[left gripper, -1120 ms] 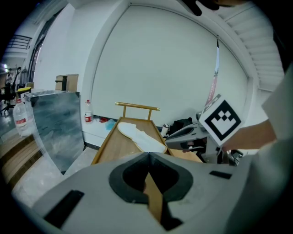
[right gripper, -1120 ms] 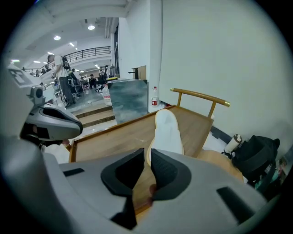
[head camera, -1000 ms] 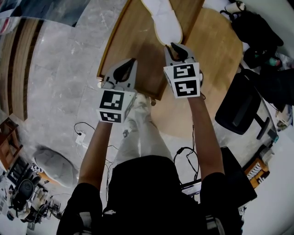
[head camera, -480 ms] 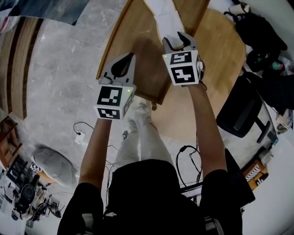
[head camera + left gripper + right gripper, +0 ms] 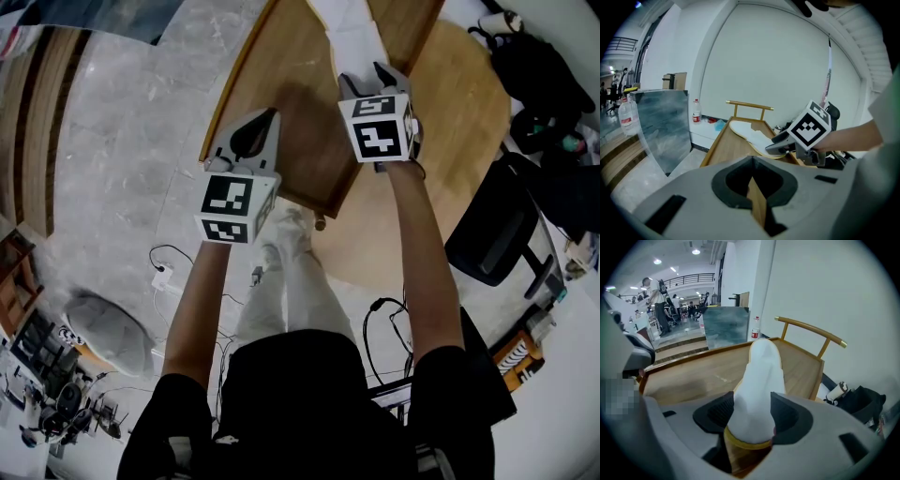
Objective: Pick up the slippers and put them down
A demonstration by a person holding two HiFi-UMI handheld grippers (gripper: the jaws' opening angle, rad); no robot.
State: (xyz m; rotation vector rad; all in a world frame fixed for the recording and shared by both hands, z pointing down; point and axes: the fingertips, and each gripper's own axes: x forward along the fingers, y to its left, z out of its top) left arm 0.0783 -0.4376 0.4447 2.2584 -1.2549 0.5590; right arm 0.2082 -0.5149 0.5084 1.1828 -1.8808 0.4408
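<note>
Right claw [image 5: 366,79] wider, slipper [image 5: 759,376] between, seemingly loose

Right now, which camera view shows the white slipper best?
The right gripper view: the white slipper fills its centre, near end between the right tongs, which have just been opening. The left gripper view shows it smaller, from the side; the head view cuts it off at the top edge.

Both bare arms reaching forward side by side, left gripper [image 5: 270,117] angling downward with jaws pressing together on nothing, right gripper [image 5: 364,80] tilting steeper, jaws just opening wide, now flanking the slipper [image 5: 758,380] heel.
</note>
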